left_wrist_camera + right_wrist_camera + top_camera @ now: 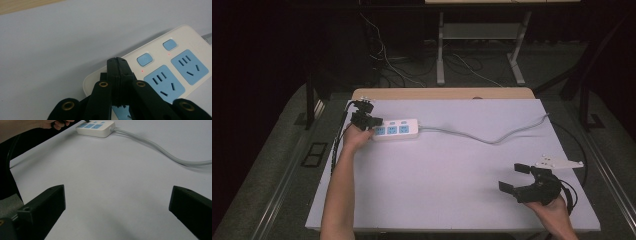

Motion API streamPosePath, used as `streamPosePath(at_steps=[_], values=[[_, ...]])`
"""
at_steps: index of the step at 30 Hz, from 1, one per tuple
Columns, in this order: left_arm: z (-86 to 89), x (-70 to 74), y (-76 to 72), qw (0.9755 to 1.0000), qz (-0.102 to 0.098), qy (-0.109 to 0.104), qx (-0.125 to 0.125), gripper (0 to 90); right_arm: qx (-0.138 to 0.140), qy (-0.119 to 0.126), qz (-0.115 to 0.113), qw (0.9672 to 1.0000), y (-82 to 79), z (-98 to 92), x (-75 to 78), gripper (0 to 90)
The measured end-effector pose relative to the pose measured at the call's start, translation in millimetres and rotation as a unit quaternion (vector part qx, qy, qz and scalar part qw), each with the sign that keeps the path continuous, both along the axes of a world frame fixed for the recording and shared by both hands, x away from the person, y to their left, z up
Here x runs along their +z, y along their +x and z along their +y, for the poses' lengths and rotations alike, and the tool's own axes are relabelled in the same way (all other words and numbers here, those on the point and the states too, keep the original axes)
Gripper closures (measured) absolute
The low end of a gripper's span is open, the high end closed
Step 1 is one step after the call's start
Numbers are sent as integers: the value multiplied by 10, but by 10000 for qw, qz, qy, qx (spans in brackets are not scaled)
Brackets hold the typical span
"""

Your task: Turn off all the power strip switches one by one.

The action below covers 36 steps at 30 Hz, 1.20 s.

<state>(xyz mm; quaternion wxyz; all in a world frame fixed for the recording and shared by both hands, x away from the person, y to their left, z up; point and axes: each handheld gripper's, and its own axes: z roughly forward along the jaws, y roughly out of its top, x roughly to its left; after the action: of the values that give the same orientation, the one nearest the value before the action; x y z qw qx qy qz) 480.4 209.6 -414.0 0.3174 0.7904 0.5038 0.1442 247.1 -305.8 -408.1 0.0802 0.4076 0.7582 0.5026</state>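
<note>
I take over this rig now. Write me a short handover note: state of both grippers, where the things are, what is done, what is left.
Left gripper: shut, empty, tips over the near end of the white power strip, at its end switch; contact cannot be told.
Right gripper: open, empty, at the table's near right, apart from the strip.
Power strip: far left of the table, grey cable running right.
Done: two small red lights glow beside the two visible switches.
Left: probably pressing the end switch.

Between the two tongs the white surface (pixel 437 175) lies open, crossed only by the white power strip's (pixel 396 129) grey cable (pixel 492 139) farther back.
</note>
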Motion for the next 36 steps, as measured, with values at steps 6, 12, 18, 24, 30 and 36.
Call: streamPosePath(at_steps=[6, 12, 18, 24, 30, 36], values=[[0, 3, 0, 10000, 19, -3, 33, 894, -1, 2, -6, 10000, 5, -5, 0, 5], [-52, 23, -31, 9999, -85, 110, -62, 895, -5, 17, -14, 10000, 6, -6, 2, 5], [-90, 73, -39, 9995, -111, 287, -96, 895, -10, 29, -16, 10000, 3, -4, 7, 5], [-74, 185, -51, 9994, -262, 210, -88, 896, -27, 40, -23, 10000, 5, -13, 8, 5], [-90, 300, -48, 9991, -307, 200, -196, 896, -7, 22, -27, 10000, 6, -3, 9, 5], [-161, 394, -33, 9987, -340, 185, -333, 896, -14, 32, -35, 10000, 3, -3, 11, 5]])
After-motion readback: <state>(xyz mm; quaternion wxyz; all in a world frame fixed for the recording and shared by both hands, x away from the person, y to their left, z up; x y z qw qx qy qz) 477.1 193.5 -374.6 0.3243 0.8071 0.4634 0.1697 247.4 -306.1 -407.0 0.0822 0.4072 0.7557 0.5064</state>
